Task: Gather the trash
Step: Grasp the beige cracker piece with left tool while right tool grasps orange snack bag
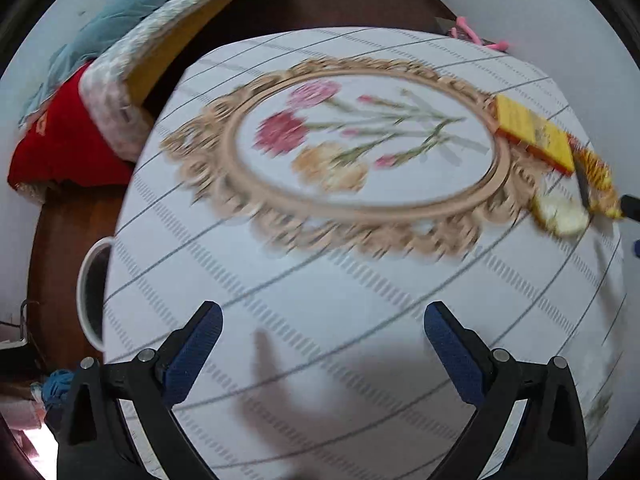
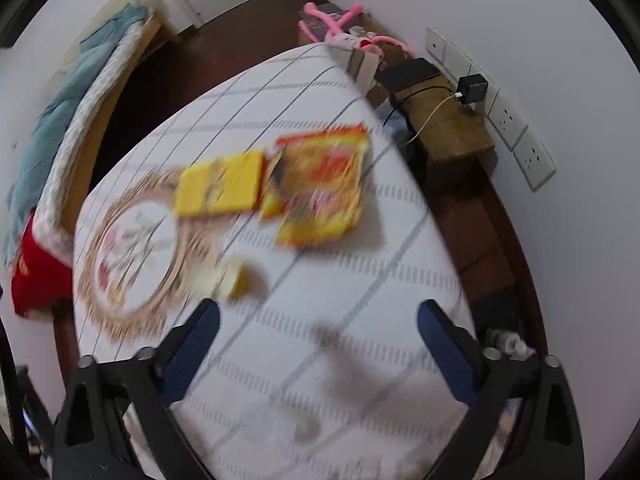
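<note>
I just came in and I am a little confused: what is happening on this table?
A person holds two grippers over the table to collect trash. Both the left gripper and the right gripper are open and hold nothing. The trash is untouched: a yellow box, a red-yellow wrapper and a small pale scrap. A white bin stands beside the table.

My table (image 1: 360, 320), under a white striped cloth with an oval floral medallion (image 1: 340, 152), stands on dark wood floor (image 1: 320, 4). Beyond its left edge: bed (image 1: 132, 52) with blue quilt and red blanket. White walls; sockets (image 2: 516, 128) beyond its right edge.
</note>
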Motion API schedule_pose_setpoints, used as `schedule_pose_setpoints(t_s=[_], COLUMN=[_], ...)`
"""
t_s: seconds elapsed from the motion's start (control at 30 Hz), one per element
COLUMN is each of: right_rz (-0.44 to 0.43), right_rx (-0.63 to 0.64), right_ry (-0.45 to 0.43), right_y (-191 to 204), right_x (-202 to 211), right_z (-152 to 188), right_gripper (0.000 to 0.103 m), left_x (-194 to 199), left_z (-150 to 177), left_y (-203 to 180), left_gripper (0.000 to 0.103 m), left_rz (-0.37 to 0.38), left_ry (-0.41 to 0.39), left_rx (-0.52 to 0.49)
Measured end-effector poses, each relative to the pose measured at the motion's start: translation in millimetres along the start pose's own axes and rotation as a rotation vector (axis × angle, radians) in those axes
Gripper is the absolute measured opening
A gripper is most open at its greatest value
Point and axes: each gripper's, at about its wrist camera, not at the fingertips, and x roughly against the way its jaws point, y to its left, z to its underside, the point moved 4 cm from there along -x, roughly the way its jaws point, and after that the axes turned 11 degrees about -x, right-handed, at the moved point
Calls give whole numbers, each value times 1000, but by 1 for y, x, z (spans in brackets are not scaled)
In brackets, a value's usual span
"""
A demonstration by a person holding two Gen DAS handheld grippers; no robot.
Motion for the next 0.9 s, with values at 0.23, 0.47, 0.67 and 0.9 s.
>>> schedule_pose_setpoints(t_s=[0.23,0.47,0.67,0.9], right_rz=[1,-9,-37,-46], right_rx=[-85,-24,4,13], right_ry=[15,-29,-42,-20], right_y=[1,14,2,-18], right_x=[-50,-51,-29,-10], right_z=[-43,-39,-18,8], right_gripper=[72,15,12,12], left_x=[-4,-7,-22,-8], left_z=[-55,-80,-85,-85], left_y=[-47,-101,-138,-157], left_gripper=[102,96,51,5], left_rz=[146,244,235,166], left_ry=[-32,-37,-10,-87], left_rx=[-45,-149,-250,-304])
